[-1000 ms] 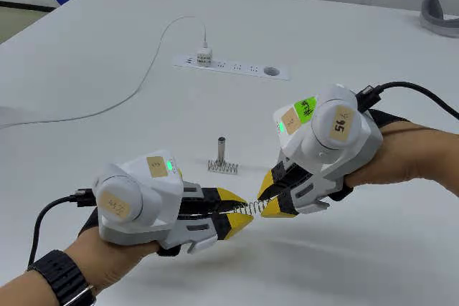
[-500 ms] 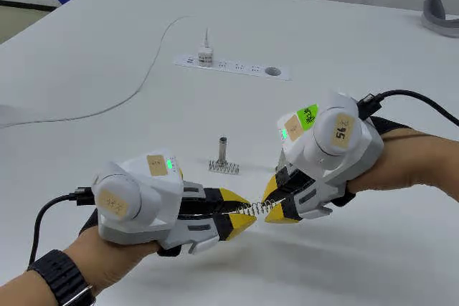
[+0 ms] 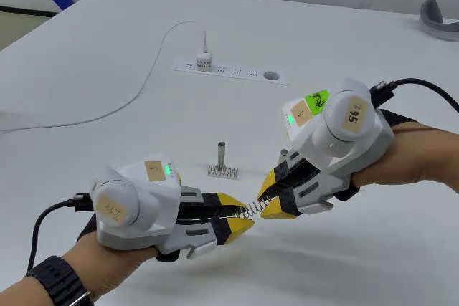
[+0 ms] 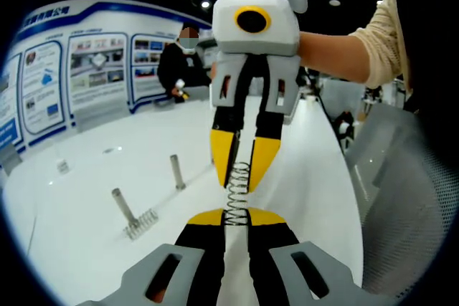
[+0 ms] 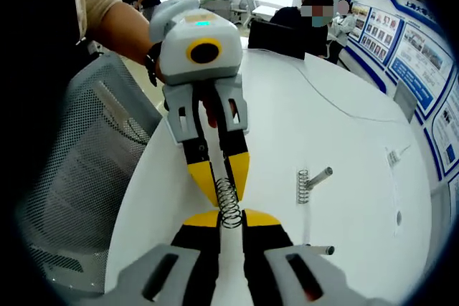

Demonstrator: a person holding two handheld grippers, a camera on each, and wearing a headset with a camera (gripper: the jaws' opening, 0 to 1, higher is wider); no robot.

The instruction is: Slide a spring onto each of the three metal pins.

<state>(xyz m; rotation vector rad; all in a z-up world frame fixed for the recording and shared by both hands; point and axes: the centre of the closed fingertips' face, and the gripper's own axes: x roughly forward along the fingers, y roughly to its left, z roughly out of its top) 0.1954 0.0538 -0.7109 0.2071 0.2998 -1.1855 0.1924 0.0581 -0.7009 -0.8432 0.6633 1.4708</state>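
**Holding a spring (image 3: 254,209) between two hand-held grippers**

The left hand-held gripper (image 3: 244,215) has its jaws narrowed onto one end of the spring. The right hand-held gripper (image 3: 267,202) pinches the other end, so the coil spans the gap between them, above the white surface (image 3: 107,69). Just beyond, a metal pin (image 3: 221,153) stands upright, with a second spring (image 3: 222,170) lying at its foot.

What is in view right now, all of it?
Table: one, white.
Pins: two, grey, upright on table.
Held spring: one, silver, gripped at both ends.
Loose spring: one, silver, lying by a pin's base.
Power strip: one, white, far side, charger plugged in.
Cable: one, white, trailing left.
Mesh chair: one, grey, beside table.
Left gripper: white, yellow tips, shut on held spring.
Right gripper: same, shut on held spring.
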